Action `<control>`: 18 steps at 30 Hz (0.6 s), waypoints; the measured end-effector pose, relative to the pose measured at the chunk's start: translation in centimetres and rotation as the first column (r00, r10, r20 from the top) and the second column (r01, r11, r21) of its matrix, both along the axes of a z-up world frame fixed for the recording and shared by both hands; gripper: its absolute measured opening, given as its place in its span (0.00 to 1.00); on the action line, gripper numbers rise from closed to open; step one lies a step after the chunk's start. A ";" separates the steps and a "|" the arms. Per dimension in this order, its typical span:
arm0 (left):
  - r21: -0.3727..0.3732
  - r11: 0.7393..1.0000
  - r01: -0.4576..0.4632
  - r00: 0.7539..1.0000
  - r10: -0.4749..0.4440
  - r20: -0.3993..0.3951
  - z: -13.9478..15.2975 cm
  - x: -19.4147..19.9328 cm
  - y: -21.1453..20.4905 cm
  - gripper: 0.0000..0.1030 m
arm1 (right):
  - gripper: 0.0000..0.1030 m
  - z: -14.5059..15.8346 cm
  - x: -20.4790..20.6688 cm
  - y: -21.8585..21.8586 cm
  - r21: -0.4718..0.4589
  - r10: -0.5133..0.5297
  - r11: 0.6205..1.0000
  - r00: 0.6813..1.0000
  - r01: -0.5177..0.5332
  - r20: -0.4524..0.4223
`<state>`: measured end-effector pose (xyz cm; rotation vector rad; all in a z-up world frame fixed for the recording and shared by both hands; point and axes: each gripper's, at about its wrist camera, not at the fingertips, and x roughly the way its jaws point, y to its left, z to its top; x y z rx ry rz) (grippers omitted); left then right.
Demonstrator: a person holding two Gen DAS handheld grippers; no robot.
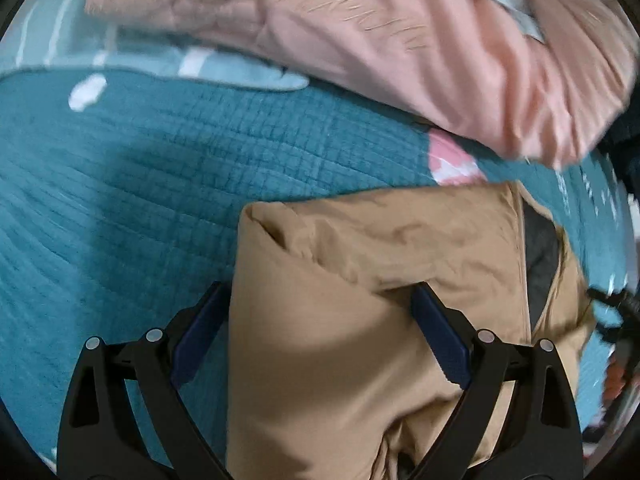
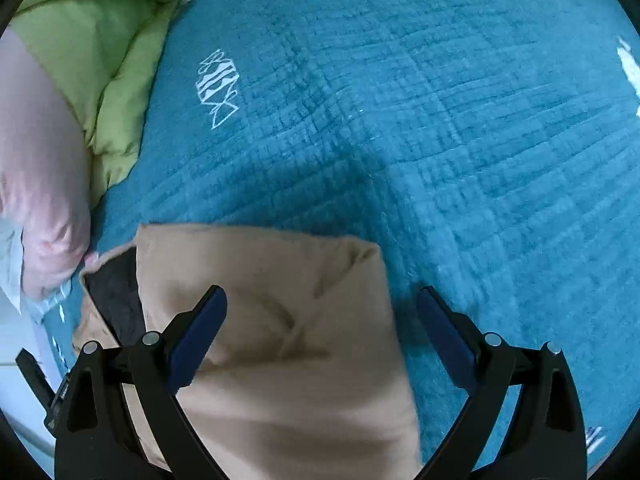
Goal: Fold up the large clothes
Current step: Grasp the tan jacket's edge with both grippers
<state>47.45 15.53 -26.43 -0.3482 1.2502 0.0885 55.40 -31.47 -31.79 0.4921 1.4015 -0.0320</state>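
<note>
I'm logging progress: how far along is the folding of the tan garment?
Done: the tan garment already lies folded over on the teal bedspread. In hand: nothing; left gripper and right gripper are open over it. Left: pink garment and green one lie unfolded.

Smooth tan cloth garment on crinkled teal bedspread

Soft, even indoor light, no glare. Both views motion-blurred, worst on pink fabric and tan garment. Heavy fisheye bending, black vignette corners. Soft shadows on teal bedspread beside the garment.
</note>
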 end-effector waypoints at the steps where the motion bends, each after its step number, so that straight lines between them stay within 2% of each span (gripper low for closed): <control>1: -0.004 1.000 -0.021 1.000 0.021 0.012 0.0 0.2 0.2 0.90 | 0.90 -0.3 0.2 0.2 -0.011 0.001 1.000 1.000 -0.001 -0.008; 3: 0.008 1.000 -0.025 0.999 0.025 0.025 0.1 0.7 0.1 0.88 | 0.88 -0.5 0.4 0.9 -0.064 0.020 0.998 1.000 -0.020 -0.005; 4: 0.044 0.999 -0.006 1.000 0.005 0.023 0.2 0.8 -0.3 0.77 | 0.78 -0.4 0.4 1.2 -0.087 0.031 0.996 1.000 -0.030 0.005; 5: 0.085 0.996 0.013 1.000 -0.014 0.022 0.3 0.9 -0.6 0.71 | 0.65 0.0 0.3 1.6 -0.118 0.047 0.992 0.999 -0.045 0.020; 6: 0.139 0.989 0.053 0.998 -0.058 0.029 0.5 0.7 -1.3 0.61 | 0.57 0.2 0.2 1.9 -0.119 0.059 0.991 0.998 -0.055 0.030; 7: 0.167 0.983 0.072 0.996 -0.081 0.048 0.9 0.4 -1.7 0.47 | 0.47 0.4 0.1 2.0 -0.109 0.072 0.992 0.997 -0.067 0.037; 8: 0.178 0.981 0.077 0.994 -0.090 0.067 1.3 0.0 -1.9 0.40 | 0.36 0.7 -0.2 2.0 -0.109 0.073 0.992 0.997 -0.068 0.040; 9: 0.175 0.981 0.083 0.993 -0.098 0.073 1.6 -0.2 -2.1 0.25 | 0.31 1.0 -0.4 1.9 -0.121 0.064 0.991 0.997 -0.059 0.043; 11: 0.203 0.976 0.074 0.992 -0.092 0.084 2.5 -0.7 -2.6 0.21 | 0.24 2.1 -1.2 1.8 -0.117 0.057 0.992 0.996 -0.048 0.072; 13: 0.221 0.973 0.072 0.992 -0.093 0.089 3.9 -1.0 -3.1 0.19 | 0.22 3.6 -2.3 1.8 -0.128 0.065 0.990 0.992 -0.052 0.104; 18: 0.159 0.986 0.046 0.988 -0.068 0.136 8.7 -3.4 -2.6 0.19 | 0.21 8.8 -5.9 1.3 -0.128 0.069 0.991 0.981 -0.046 0.183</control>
